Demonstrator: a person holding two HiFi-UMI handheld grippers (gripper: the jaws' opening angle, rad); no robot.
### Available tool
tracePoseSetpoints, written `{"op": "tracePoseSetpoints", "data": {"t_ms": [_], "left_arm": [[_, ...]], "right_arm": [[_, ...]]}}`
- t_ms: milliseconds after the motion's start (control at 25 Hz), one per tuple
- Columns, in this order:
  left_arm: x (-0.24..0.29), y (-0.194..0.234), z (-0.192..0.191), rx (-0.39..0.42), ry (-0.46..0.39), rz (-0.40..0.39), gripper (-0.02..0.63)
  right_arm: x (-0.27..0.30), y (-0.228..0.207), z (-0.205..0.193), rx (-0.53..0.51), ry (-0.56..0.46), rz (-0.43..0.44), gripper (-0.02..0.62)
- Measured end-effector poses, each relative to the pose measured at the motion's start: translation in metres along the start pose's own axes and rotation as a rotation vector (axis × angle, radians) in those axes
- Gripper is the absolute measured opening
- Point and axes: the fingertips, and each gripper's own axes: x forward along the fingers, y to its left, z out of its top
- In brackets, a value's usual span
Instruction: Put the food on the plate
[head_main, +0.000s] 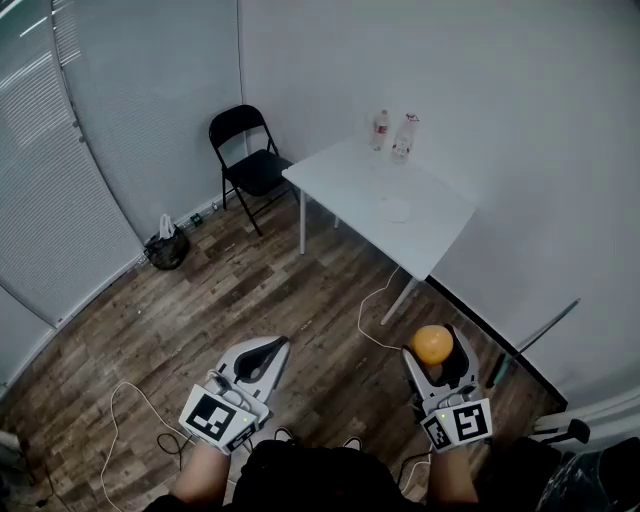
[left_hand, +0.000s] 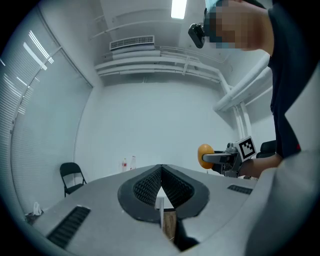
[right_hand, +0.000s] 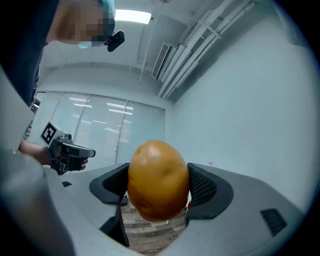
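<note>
An orange, egg-shaped piece of food (head_main: 433, 344) sits between the pads of my right gripper (head_main: 435, 350), which is shut on it; in the right gripper view the food (right_hand: 158, 180) fills the gap between the jaws. My left gripper (head_main: 266, 355) hangs low at the left, shut with nothing in it; its pads (left_hand: 150, 186) meet. A white plate (head_main: 396, 210) lies on the white table (head_main: 350, 175) far ahead across the room. Both grippers are held over the wooden floor, well short of the table.
Two bottles (head_main: 380, 130) (head_main: 404, 137) stand at the table's far edge by the wall. A black folding chair (head_main: 250, 160) stands left of the table. A dark bag (head_main: 167, 247) sits by the blinds. White cables (head_main: 372, 320) trail on the floor.
</note>
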Motion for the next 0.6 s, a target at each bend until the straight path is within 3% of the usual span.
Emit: {"op": "tracePoseSetpoints", "data": {"t_ms": [400,600], "left_arm": [[-0.034,0.076,-0.008,-0.021,-0.011,-0.004,0.020],[-0.017,0.106,-0.016,-0.050,-0.007,0.007,0.020]], "right_arm": [[0.057,0.051,-0.002,0.021,0.007,-0.007,0.369],[0.085,0.046,-0.008,0.009,0.023,-0.013,0.370]]}}
